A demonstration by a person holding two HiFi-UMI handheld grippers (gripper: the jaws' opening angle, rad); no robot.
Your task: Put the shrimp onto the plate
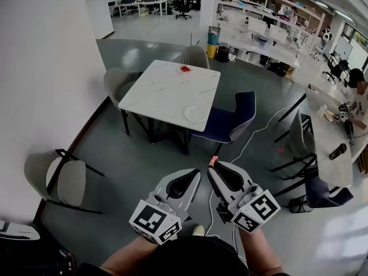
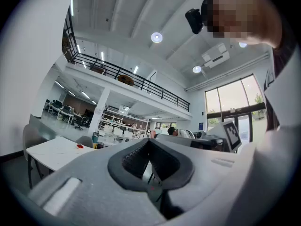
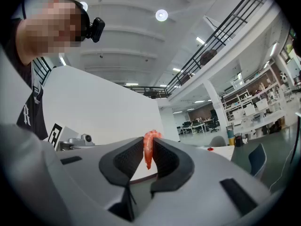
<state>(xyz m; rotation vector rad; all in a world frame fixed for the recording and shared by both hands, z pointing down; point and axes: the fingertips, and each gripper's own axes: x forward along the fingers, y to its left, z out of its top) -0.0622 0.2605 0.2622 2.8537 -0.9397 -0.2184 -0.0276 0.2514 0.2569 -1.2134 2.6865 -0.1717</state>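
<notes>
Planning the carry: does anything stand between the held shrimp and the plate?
A blue chair stands at the table edge beside the plate, partly across the path from the shrimp in the right gripper.

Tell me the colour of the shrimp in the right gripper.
The shrimp is orange-pink; best seen in the right gripper view.

The left tool (image 1: 196, 173) and the right tool (image 1: 211, 167) point forward side by side, near the body. The left jaws meet, empty. The right jaws pinch a shrimp (image 3: 148, 150) at their tips.
</notes>
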